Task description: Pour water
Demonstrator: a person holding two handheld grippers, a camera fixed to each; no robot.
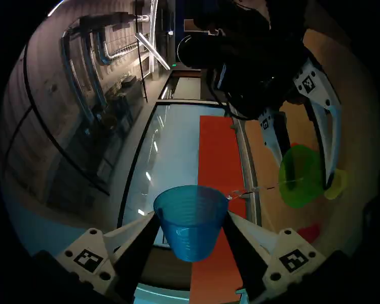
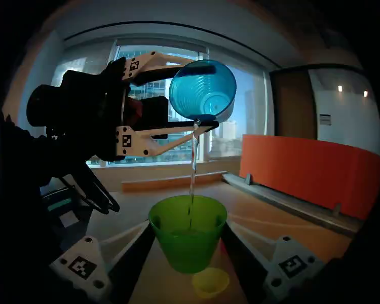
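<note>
So the tipped cup sits in the left gripper jaws, right above the upright cup in the right gripper jaws, with the water stream dropping from one into the other. A small cup is on the desk just below the upright one. In the right gripper view, a partition runs along the desk's right and the window is behind.

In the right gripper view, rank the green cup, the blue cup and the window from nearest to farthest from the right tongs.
1. green cup, held between the right tongs, low centre.
2. blue cup, tipped above it, upper centre.
3. window, behind, across the back wall.
</note>
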